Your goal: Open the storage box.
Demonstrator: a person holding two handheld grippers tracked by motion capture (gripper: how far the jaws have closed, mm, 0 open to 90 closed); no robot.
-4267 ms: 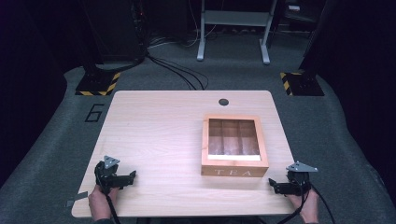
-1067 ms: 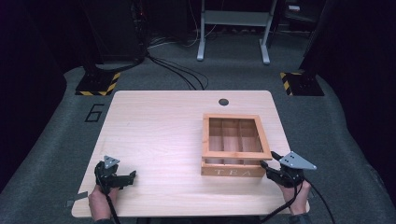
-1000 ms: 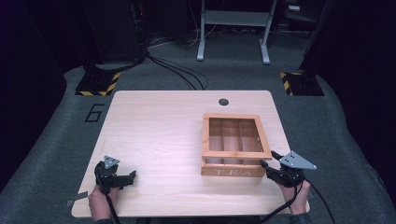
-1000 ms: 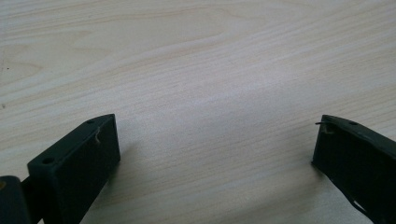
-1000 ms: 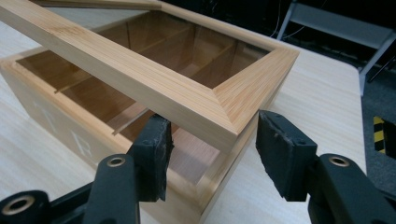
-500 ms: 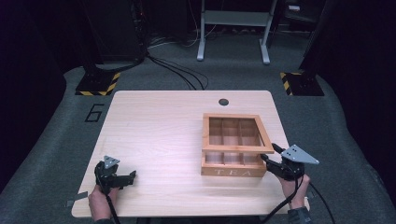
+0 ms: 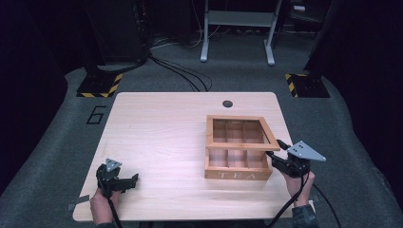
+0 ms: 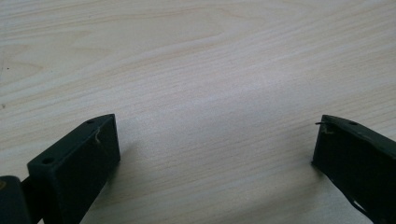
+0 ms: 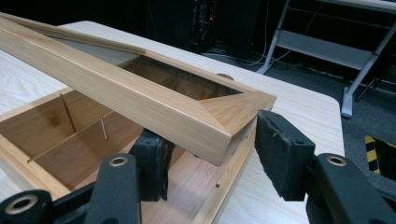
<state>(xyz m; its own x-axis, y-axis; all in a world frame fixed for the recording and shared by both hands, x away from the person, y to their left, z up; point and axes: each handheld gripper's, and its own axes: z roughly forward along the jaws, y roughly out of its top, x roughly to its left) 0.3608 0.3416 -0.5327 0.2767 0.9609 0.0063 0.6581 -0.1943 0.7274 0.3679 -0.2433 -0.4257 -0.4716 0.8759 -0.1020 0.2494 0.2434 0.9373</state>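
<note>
at the lower right of the high view, the right tool (image 7: pixel 274 156), jaws just narrowing on the lid's (image 9: pixel 140 93) front corner, has raised it off the tea box (image 7: pixel 237 173); opening is underway. the left tool (image 7: pixel 127 181) rests open on the desk (image 7: pixel 161 128).

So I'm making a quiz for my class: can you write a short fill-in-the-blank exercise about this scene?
1. The word printed on the front of the wooden box is ____.
2. The right gripper is lifting the corner of the box's ____.
3. The left gripper has its jaws ____ above the bare table.
4. Thin dividers split the inside of the box into ____.

Missing words: TEA; lid; open; compartments
</note>
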